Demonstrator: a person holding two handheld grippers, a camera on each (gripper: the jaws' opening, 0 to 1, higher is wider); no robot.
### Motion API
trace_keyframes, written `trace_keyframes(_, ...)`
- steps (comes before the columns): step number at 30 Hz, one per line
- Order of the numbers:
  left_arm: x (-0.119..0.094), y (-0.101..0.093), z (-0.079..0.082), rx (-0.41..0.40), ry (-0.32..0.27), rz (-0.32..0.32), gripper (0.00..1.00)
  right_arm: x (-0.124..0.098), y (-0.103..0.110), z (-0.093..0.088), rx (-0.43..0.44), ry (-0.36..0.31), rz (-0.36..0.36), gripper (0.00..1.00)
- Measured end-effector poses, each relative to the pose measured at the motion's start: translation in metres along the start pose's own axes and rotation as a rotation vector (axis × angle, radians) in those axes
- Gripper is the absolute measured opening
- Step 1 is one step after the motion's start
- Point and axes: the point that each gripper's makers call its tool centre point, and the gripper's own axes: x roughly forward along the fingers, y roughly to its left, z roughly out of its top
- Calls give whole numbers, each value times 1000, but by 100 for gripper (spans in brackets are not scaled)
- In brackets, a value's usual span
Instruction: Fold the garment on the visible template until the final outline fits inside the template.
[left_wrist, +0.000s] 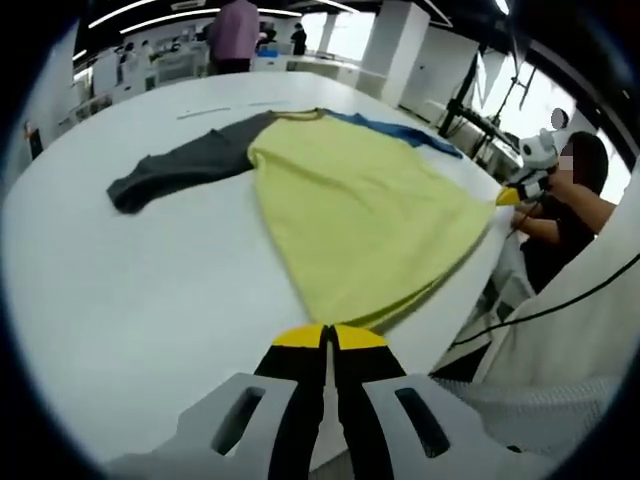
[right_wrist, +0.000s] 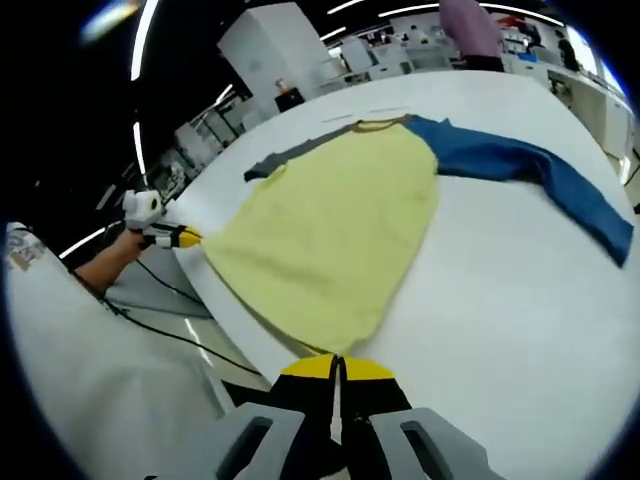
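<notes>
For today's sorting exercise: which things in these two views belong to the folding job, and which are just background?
Belongs to the job:
- shirt, yellow body, one grey sleeve, one blue sleeve
- white table
- left gripper and right gripper, each shut at the shirt's hem

Just background:
- cable beside the table
- person standing beyond the table

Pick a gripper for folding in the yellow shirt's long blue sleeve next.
Right, probably. The right gripper sits at the hem corner of the yellow cloth shirt on the side of the blue fabric sleeve; the left gripper holds the opposite corner, nearer the grey sleeve.
</notes>
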Motion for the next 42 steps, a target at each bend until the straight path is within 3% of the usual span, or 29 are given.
trace_keyframes(10, 4, -8, -13, -2, 54, -24, 0, 1, -4, -3, -24, 20, -19, 0)
trace_keyframes(22, 3, -6, -16, -8, 67, -28, 0, 3, -3, -11, -38, 40, -12, 0)
trace_keyframes(42, 4, -20, -21, -15, 80, -77, 0, 2, -13, -15, -58, 65, -31, 0)
